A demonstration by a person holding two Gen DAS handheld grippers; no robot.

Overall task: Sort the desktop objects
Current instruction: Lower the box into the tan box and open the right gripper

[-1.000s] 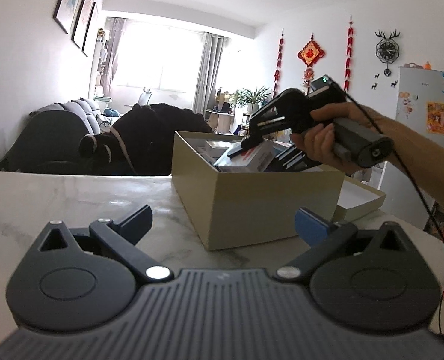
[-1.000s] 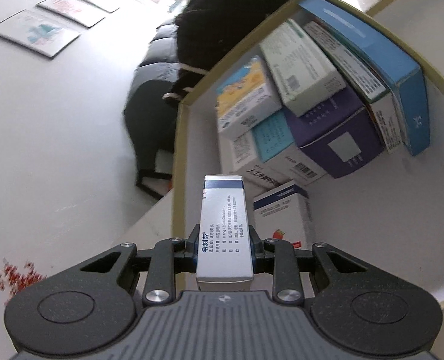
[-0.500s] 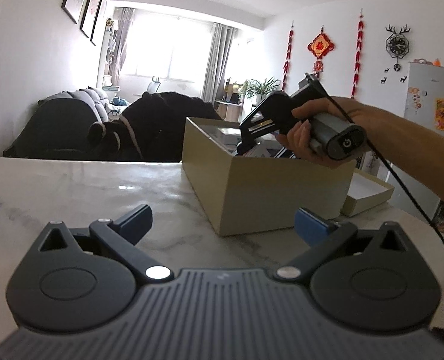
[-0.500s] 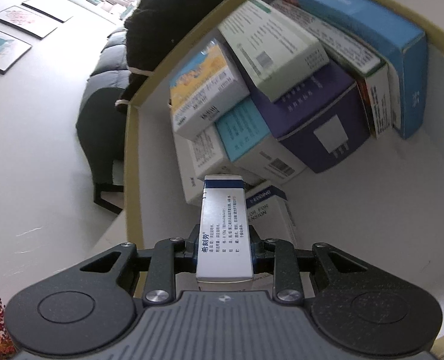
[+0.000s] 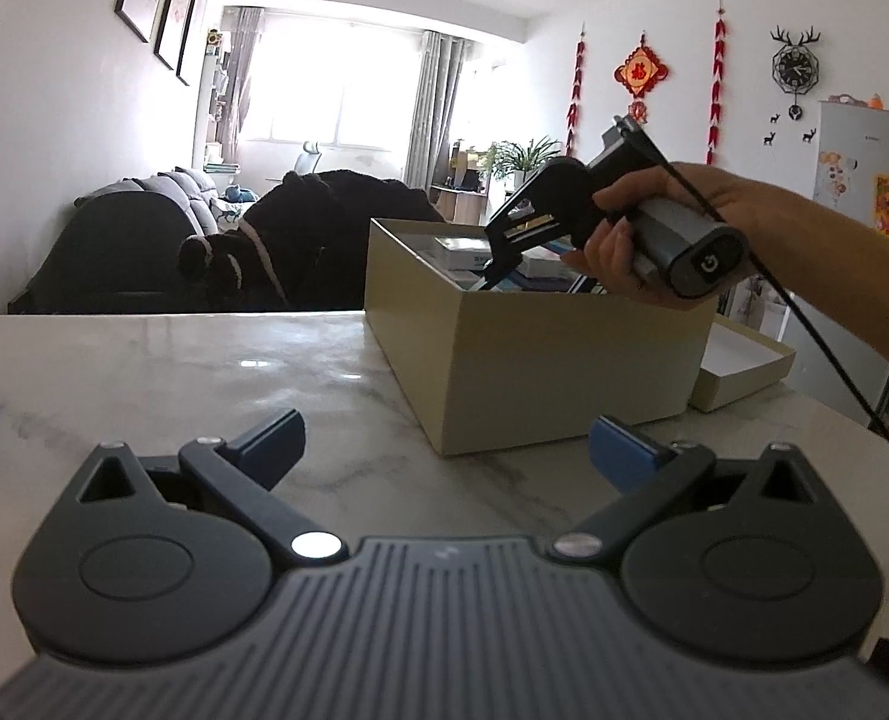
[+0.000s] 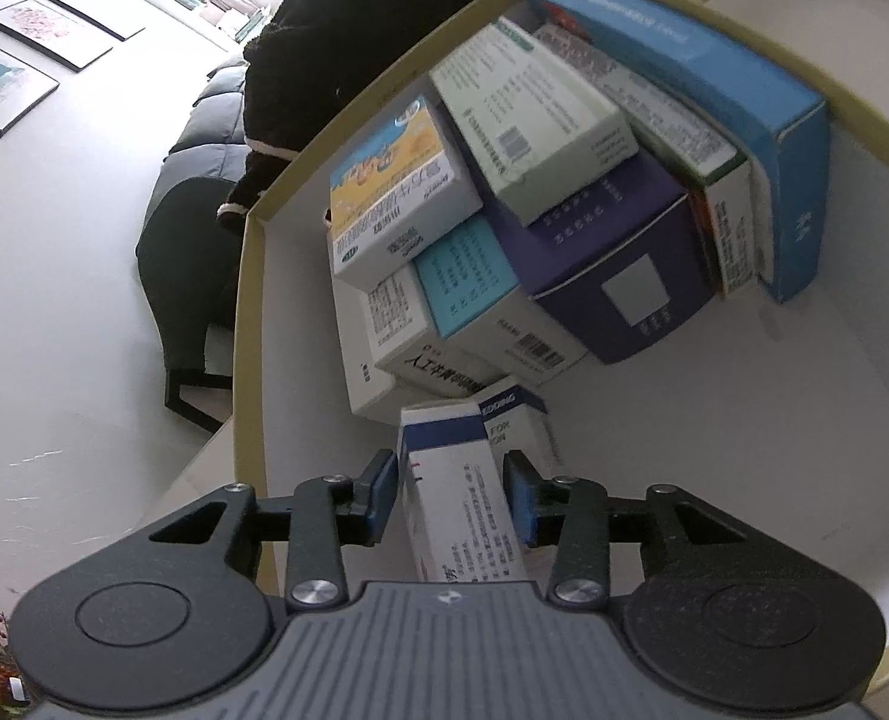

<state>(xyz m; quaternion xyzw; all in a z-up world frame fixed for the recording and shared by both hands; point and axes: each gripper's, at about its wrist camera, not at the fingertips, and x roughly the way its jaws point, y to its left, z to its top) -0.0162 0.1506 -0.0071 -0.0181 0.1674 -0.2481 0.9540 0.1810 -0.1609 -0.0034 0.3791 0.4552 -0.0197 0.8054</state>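
A: Why is the right gripper tipped down into the bin?

B: So the carton lands on the bin floor and doesn't fall from a height. Its jaws are opening now; the carton sits between the pads with a gap showing on each side, so it looks let go, leaning a little toward 11 o'clock.

A: And where exactly is the carton?

B: In the bin's near corner, at 6 o'clock in the right wrist view, just beside a small white-and-blue box at its 1 o'clock.

A: Why that spot?

B: The stack of medicine boxes fills the bin from 11 to 2 o'clock, leaning against the far wall. The near floor is the free room, I judge.

A: What about the left gripper?

B: Spread wide, nothing in it, low over the table, with the bin at 1 o'clock. I'd say it waits clear so the right hand has room.

A: The lid?

B: On the table just beyond the bin, at 3 o'clock, inside up, so the bin is open to fill.
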